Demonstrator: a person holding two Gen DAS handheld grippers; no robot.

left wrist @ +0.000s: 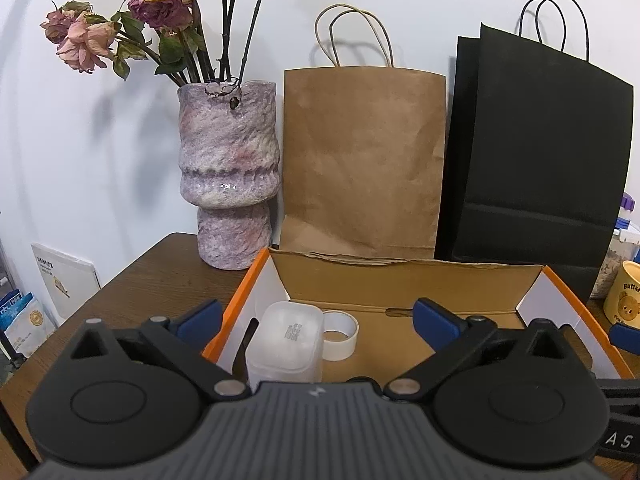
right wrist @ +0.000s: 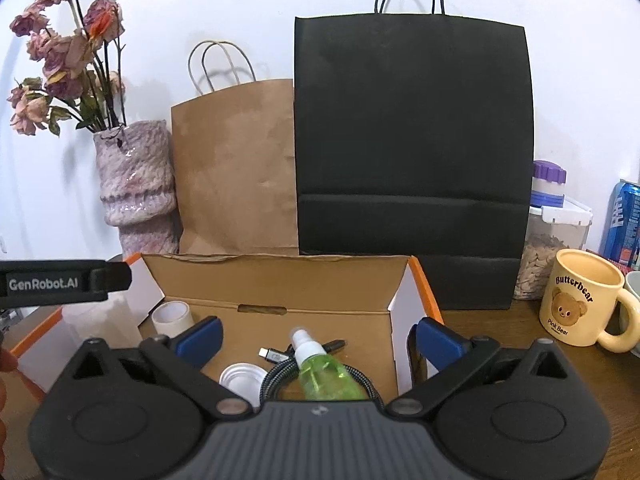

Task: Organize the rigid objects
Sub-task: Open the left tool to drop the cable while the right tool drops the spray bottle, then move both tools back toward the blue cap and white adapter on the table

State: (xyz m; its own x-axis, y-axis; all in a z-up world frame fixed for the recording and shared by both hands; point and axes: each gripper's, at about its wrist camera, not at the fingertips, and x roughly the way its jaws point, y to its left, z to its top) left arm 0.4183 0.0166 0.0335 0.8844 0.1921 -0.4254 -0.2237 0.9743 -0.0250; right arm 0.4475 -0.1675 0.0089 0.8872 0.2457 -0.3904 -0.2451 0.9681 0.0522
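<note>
Most items are already sitting inside the orange-edged cardboard box point(right wrist: 420, 280): translucent plastic container point(left wrist: 286, 340) and tape roll point(left wrist: 340, 334) at left, white lid point(right wrist: 240, 378), braided cable point(right wrist: 280, 372) and green spray bottle point(right wrist: 324, 372) toward right. Left gripper point(left wrist: 320, 320) and right gripper point(right wrist: 318, 338) are hovering wide, empty; box walls are hemming them, the Butterbear mug point(right wrist: 580, 304) remaining outside.

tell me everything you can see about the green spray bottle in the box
The green spray bottle is small, of clear plastic holding bright green liquid, with a white sprayer top. It lies on its side in the open cardboard box, nozzle toward the far wall, resting on a coiled braided cable. The open right gripper frames it without touching.
</note>
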